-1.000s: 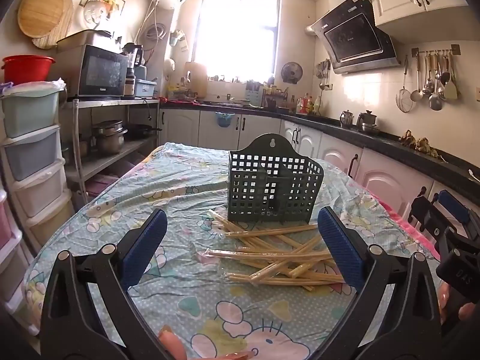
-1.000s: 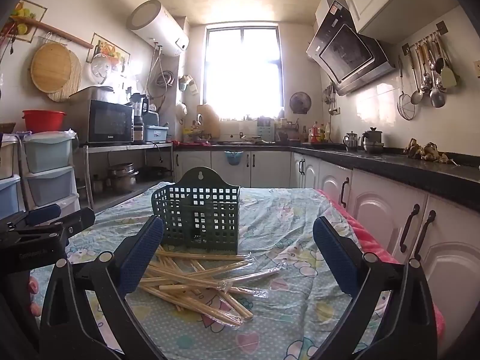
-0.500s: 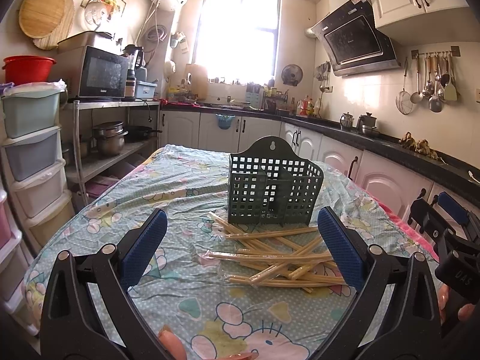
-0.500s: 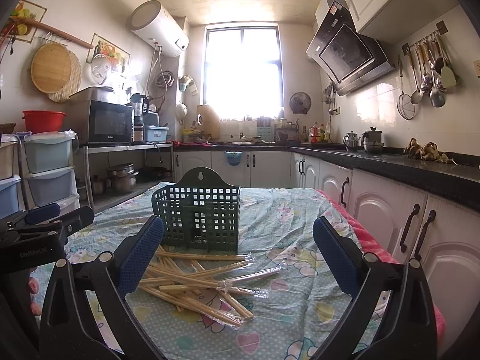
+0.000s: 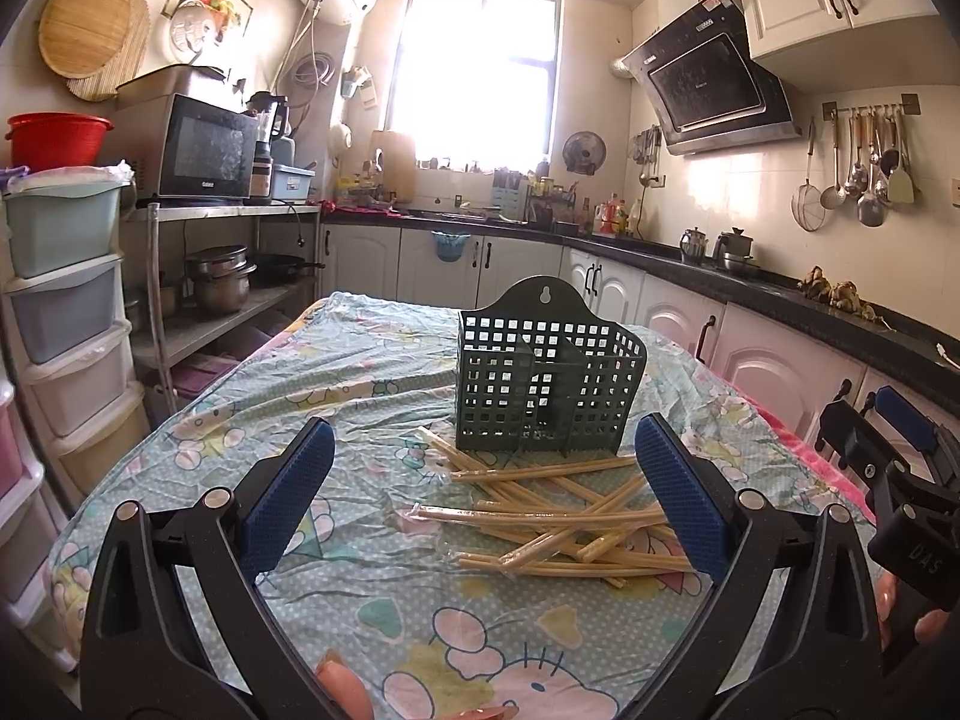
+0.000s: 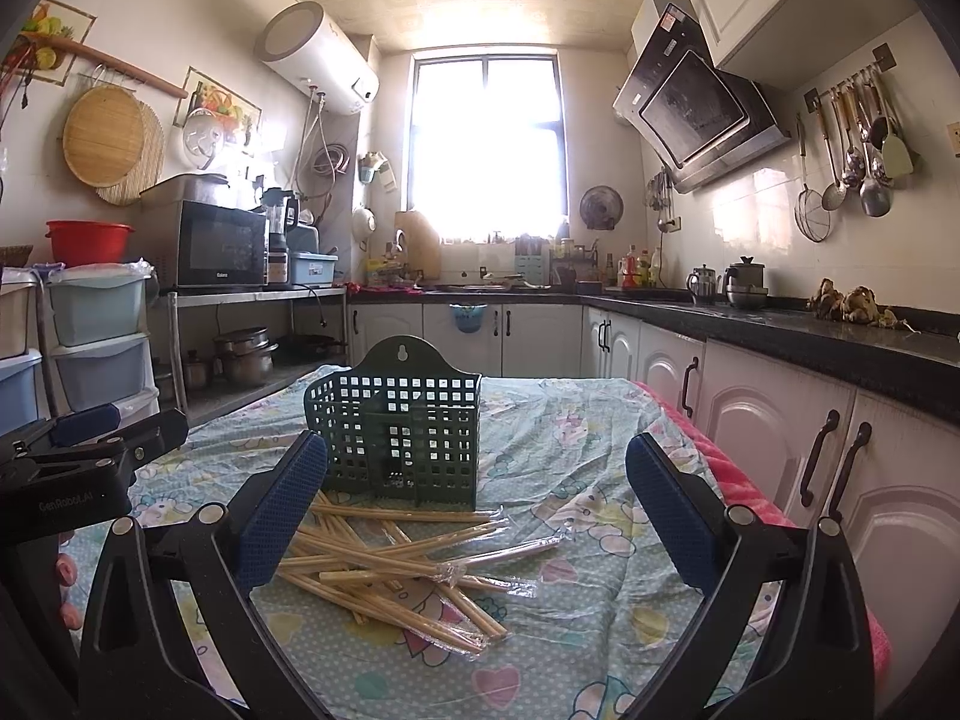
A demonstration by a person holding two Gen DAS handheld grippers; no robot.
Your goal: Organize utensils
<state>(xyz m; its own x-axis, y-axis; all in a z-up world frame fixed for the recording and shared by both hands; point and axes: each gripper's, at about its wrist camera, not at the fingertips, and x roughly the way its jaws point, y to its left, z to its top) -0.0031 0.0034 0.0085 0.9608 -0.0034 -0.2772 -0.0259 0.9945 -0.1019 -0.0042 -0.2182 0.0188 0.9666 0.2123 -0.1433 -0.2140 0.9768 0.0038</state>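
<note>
A dark green slotted utensil holder (image 5: 546,381) stands upright on the table; it also shows in the right wrist view (image 6: 399,429). A loose pile of plastic-wrapped wooden chopsticks (image 5: 558,513) lies just in front of it, also seen in the right wrist view (image 6: 396,564). My left gripper (image 5: 483,489) is open and empty, held above the table short of the pile. My right gripper (image 6: 477,495) is open and empty, also short of the pile. Each gripper shows at the edge of the other's view: the right one (image 5: 888,462), the left one (image 6: 90,450).
The table wears a cartoon-print cloth (image 5: 336,396). White cabinets and a dark counter (image 6: 810,348) run along the right. A metal shelf with a microwave (image 5: 204,150) and stacked plastic drawers (image 5: 60,300) stand at the left.
</note>
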